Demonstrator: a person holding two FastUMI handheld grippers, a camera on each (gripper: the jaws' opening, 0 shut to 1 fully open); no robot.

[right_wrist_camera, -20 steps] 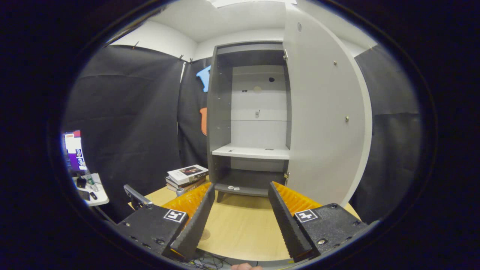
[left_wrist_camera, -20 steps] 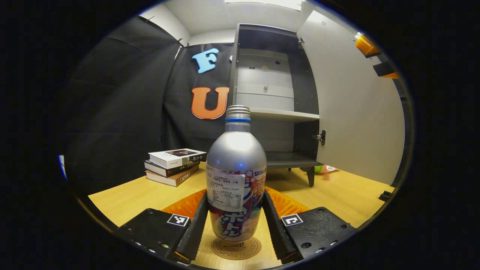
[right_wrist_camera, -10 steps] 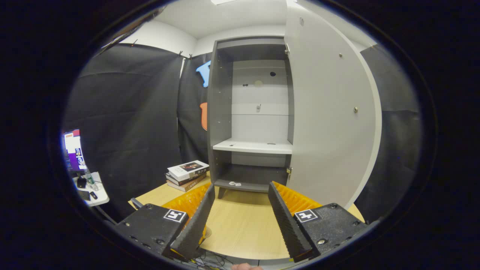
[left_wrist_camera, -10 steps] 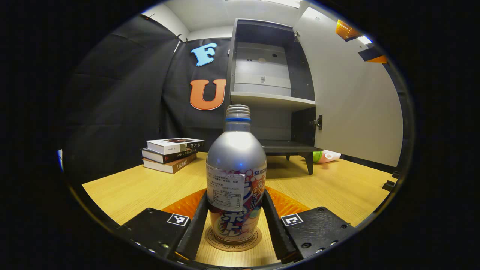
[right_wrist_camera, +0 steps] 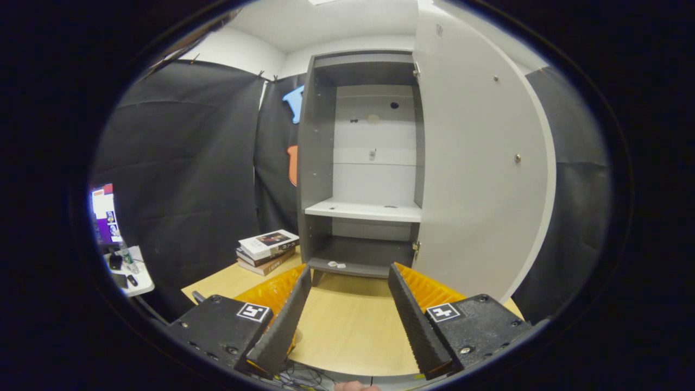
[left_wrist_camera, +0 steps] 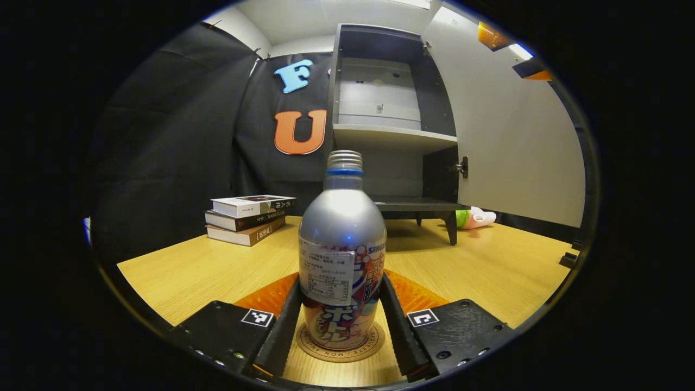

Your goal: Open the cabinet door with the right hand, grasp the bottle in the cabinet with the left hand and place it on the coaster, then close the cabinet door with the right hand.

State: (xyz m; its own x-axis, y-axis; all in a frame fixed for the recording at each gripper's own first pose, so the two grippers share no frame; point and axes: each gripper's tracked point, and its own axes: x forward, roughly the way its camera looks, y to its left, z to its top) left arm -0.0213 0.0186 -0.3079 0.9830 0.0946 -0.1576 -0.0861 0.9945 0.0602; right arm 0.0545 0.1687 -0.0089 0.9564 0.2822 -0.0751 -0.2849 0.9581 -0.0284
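Left gripper (left_wrist_camera: 340, 320) is clamped on the bottle (left_wrist_camera: 342, 255), both fingers pressing the labelled lower body. Bottle stands upright on the round coaster (left_wrist_camera: 340, 346), which sits on the wooden table (left_wrist_camera: 488, 271); base looks seated, though contact is hard to confirm. Looks like an aluminium screw-cap drink bottle: rigid, smooth metal shoulder likely slippery, the label wrap gives better purchase. Weight unknown, can't tell if full. Thin wall could dent under hard squeeze. Best hold is low-to-mid on the straight labelled section, as now, not the tapered shoulder or neck. Narrow base, so release should be straight apart to avoid tipping.

Right gripper (right_wrist_camera: 344, 320) has jaws spread, holding nothing, above the table edge facing the cabinet (right_wrist_camera: 361, 163). Cabinet door (right_wrist_camera: 478, 174) swung wide open, closing not yet done. Stacked books (left_wrist_camera: 250, 217) left of cabinet.
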